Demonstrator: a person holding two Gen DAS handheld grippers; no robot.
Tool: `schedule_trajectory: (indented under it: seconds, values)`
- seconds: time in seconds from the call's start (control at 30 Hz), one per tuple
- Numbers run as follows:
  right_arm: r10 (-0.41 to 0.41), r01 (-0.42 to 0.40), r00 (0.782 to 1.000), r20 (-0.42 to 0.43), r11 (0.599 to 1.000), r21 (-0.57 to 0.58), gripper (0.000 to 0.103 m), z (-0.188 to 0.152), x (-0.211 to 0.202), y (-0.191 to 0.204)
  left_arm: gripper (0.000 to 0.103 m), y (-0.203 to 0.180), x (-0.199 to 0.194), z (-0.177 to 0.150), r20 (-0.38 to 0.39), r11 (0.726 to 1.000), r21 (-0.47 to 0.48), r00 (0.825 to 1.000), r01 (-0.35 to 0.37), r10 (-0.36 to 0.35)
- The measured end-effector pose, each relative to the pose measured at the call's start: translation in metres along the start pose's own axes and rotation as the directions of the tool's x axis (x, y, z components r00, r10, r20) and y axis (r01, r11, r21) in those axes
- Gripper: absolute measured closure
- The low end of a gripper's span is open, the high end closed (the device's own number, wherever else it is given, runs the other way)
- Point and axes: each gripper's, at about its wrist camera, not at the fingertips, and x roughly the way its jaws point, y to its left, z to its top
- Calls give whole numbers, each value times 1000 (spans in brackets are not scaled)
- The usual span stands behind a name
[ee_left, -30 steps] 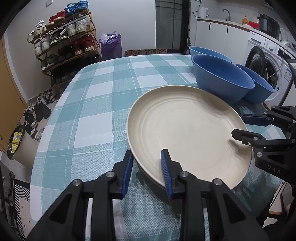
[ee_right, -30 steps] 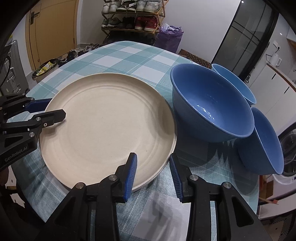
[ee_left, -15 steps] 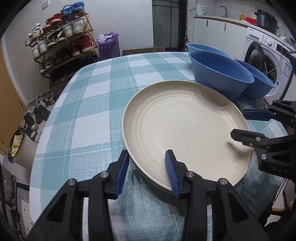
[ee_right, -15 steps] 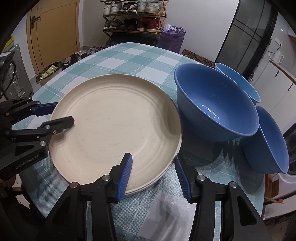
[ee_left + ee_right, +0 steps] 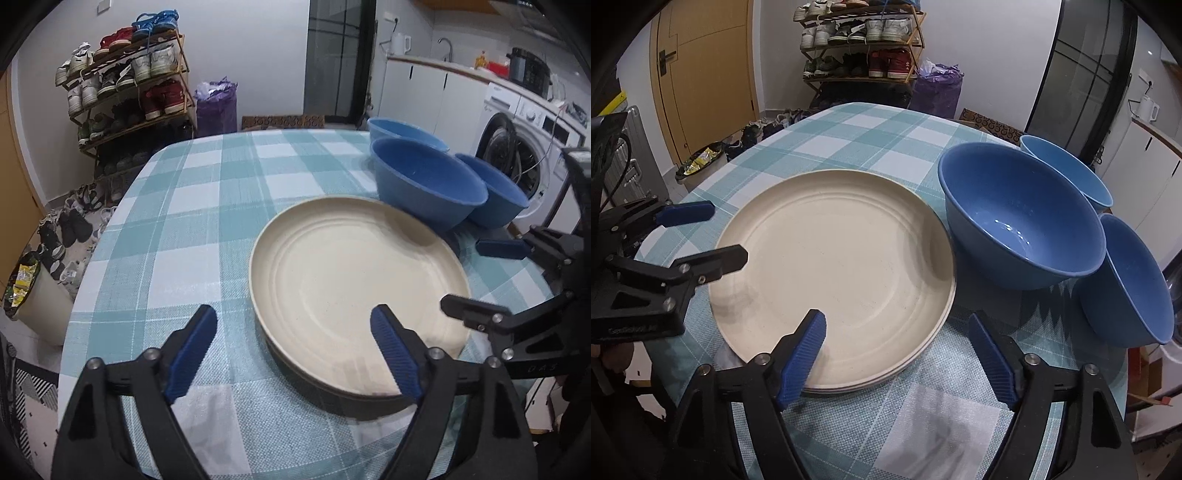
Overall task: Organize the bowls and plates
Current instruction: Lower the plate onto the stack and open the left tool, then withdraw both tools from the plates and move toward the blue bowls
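Note:
A stack of cream plates [image 5: 354, 280] [image 5: 834, 266] lies flat on the teal checked table [image 5: 177, 229] [image 5: 857, 136]. My left gripper [image 5: 293, 325] [image 5: 726, 232] straddles the stack's near-left rim, its jaws opening and its blue pads off the plate. My right gripper [image 5: 897, 325] [image 5: 465, 275] straddles the opposite rim, its jaws opening too and holding nothing. Three blue bowls crowd the stack's far side. The big bowl [image 5: 1019, 221] [image 5: 424, 181] touches the plates, a second bowl [image 5: 1067, 173] [image 5: 402, 127] sits behind it, and a third bowl [image 5: 1130, 280] [image 5: 491, 192] leans tilted against it.
The table's edge runs close behind both grippers. Past the far end stand a shoe rack [image 5: 125, 85] and a purple bag [image 5: 216, 107]. A washing machine [image 5: 524, 155] stands beyond the bowls, and a small bin [image 5: 33, 299] sits on the floor near the table.
Both grippers have gone from nearly shut on the top plate's rim to wide open. The plate has come down level onto the stack, and the hands drew back slightly.

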Motion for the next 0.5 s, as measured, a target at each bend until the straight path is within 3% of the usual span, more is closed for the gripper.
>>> schedule_trajectory:
  seconds: [0.1, 0.2, 0.5]
  values:
    - [12, -13, 1000, 15, 1000, 8, 16, 0, -4, -1, 9, -1, -8, 2, 24, 1000, -2, 999, 31, -31]
    - [34, -34, 999, 30, 999, 22, 2, 0, -8, -3, 0, 0, -11, 5, 40, 999, -9, 998, 46, -45]
    - [41, -45, 997, 72, 997, 59, 1, -1, -23, -15, 0, -10, -15, 14, 57, 999, 5, 997, 48, -48]
